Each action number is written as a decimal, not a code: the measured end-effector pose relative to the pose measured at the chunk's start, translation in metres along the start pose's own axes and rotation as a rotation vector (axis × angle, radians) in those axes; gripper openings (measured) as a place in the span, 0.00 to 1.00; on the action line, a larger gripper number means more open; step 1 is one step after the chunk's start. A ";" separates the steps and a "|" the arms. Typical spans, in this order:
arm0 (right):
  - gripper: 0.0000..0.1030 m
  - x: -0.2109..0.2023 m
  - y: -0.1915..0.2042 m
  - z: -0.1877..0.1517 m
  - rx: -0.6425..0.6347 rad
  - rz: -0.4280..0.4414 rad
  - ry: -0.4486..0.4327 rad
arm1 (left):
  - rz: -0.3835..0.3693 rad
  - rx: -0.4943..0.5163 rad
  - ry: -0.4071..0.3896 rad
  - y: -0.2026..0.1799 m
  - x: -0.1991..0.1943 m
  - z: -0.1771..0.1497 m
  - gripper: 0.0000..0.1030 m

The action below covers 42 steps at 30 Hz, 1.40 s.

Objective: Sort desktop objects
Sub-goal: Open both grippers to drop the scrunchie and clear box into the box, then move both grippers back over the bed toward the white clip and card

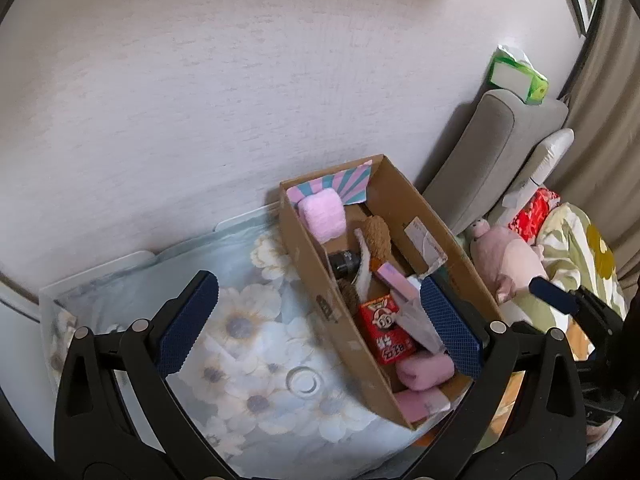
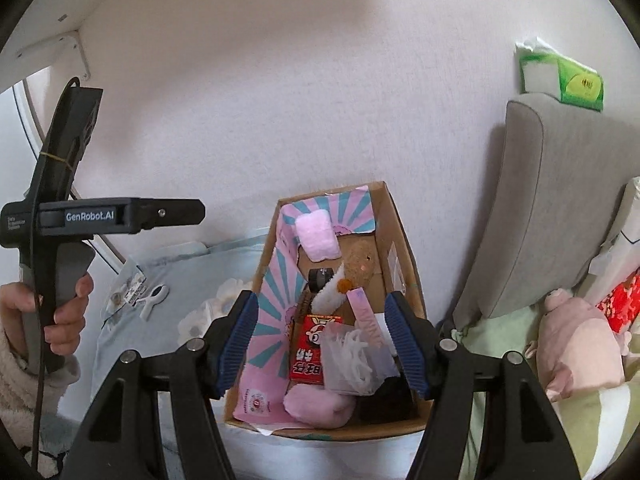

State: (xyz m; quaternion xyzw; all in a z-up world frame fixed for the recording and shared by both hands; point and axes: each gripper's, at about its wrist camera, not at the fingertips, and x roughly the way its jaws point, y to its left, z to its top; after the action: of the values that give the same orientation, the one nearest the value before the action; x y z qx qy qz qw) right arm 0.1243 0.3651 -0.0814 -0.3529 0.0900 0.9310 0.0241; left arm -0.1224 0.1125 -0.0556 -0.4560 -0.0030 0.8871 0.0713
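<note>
Left gripper (image 1: pixel 316 320) — jaws spread wide, nothing between the pads — hangs over the floral cloth (image 1: pixel 240 332) at 9 o'clock of the box (image 1: pixel 316 280). The box holds a red carton (image 2: pixel 314 350), pink rolls and a clear bag (image 2: pixel 354 354). Right gripper (image 2: pixel 320 340) hovers above it, jaws apart, gripping nothing. A plush pig (image 2: pixel 576 340) lies at 3 o'clock.

Tissue pack (image 2: pixel 576 82) at one o'clock atop grey cushion (image 2: pixel 536 216); pink plush pig (image 2: pixel 576 344) at four o'clock beside red cloth (image 2: pixel 618 300).
</note>
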 end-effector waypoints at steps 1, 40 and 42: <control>0.60 -0.002 0.002 -0.001 -0.003 -0.008 -0.010 | -0.002 0.002 -0.003 0.001 -0.003 -0.002 0.98; 0.60 0.060 0.171 -0.004 -0.302 0.089 0.222 | 0.180 -0.437 -0.032 0.280 -0.095 -0.138 0.98; 0.60 0.072 0.180 -0.008 -0.320 0.103 0.250 | 0.166 -0.442 -0.007 0.282 -0.084 -0.148 0.98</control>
State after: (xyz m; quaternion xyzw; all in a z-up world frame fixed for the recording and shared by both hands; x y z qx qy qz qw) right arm 0.0567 0.1854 -0.1078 -0.4601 -0.0389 0.8823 -0.0912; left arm 0.0107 -0.1864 -0.0940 -0.4563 -0.1598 0.8692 -0.1032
